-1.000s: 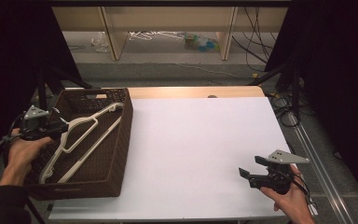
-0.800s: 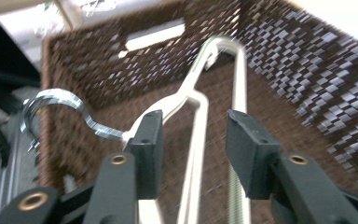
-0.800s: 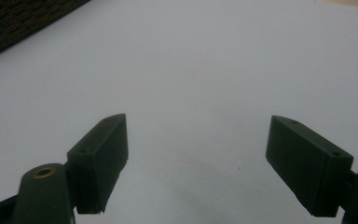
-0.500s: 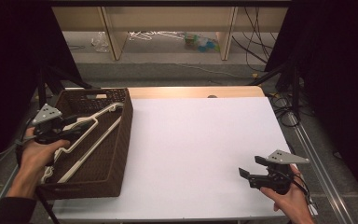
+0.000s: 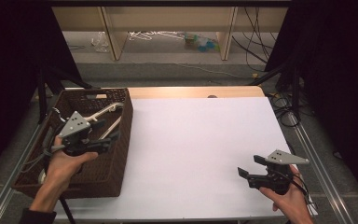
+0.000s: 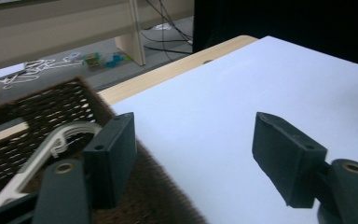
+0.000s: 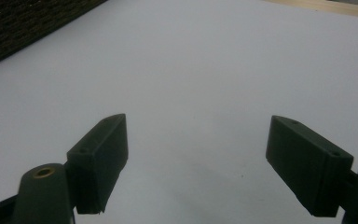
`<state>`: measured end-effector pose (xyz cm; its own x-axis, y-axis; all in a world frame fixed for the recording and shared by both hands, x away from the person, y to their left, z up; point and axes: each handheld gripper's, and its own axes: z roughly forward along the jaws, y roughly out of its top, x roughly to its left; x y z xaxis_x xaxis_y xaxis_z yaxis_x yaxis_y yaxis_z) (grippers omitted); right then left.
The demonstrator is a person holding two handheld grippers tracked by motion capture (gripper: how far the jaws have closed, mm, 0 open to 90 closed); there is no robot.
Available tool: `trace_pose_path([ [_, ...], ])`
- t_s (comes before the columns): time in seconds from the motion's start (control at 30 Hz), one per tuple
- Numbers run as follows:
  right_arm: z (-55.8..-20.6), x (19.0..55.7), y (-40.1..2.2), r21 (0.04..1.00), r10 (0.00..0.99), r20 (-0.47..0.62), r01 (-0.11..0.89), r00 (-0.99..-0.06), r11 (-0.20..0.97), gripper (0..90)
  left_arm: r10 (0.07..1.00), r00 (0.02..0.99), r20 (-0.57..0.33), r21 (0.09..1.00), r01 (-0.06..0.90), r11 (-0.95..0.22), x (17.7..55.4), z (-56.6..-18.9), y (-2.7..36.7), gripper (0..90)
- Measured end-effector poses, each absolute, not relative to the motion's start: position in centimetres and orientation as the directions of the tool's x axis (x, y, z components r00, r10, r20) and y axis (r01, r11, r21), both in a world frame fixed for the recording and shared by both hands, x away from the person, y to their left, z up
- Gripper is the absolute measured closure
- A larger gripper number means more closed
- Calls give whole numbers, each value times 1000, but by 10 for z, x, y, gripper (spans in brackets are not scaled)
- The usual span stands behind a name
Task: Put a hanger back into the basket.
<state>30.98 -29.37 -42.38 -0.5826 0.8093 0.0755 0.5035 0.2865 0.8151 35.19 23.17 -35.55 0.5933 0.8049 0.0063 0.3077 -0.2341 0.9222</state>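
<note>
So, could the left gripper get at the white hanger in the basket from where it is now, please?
Probably yes: the left gripper hovers open just above the basket, the white hanger lies uncovered beside it, and nothing sits between them.

Dim room, white sheet (image 5: 200, 154) evenly lit from above; basket rim (image 6: 163, 196) blurred in left gripper view

A recording lab or test room: a white-topped table (image 5: 200, 154) framed by black curtains (image 5: 335, 70); loose cables (image 5: 256, 28) on the bare floor; plain wooden shelving (image 5: 168, 18) behind; metal rails (image 5: 314, 158) alongside.
</note>
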Motion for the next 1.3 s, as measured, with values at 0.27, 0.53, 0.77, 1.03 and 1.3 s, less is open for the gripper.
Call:
trace_pose_path([
  [0.27,-426,310,-288,824,792,80,487,-605,289,218,764,645,0,931,278,-235,339,-362,198,216],
  [0.53,-426,310,-287,829,782,86,480,-618,288,216,729,684,-30,934,279,-223,325,-378,177,167],
  [0.77,-426,309,-284,836,769,74,459,-635,299,213,714,699,-35,939,267,-216,312,-384,164,162],
  [1.03,-426,305,-280,848,752,71,436,-655,299,207,694,720,-23,936,259,-238,300,-399,149,162],
  [1.3,-423,300,-272,864,743,44,398,-668,307,188,684,729,-39,942,255,-219,288,-419,146,159],
])
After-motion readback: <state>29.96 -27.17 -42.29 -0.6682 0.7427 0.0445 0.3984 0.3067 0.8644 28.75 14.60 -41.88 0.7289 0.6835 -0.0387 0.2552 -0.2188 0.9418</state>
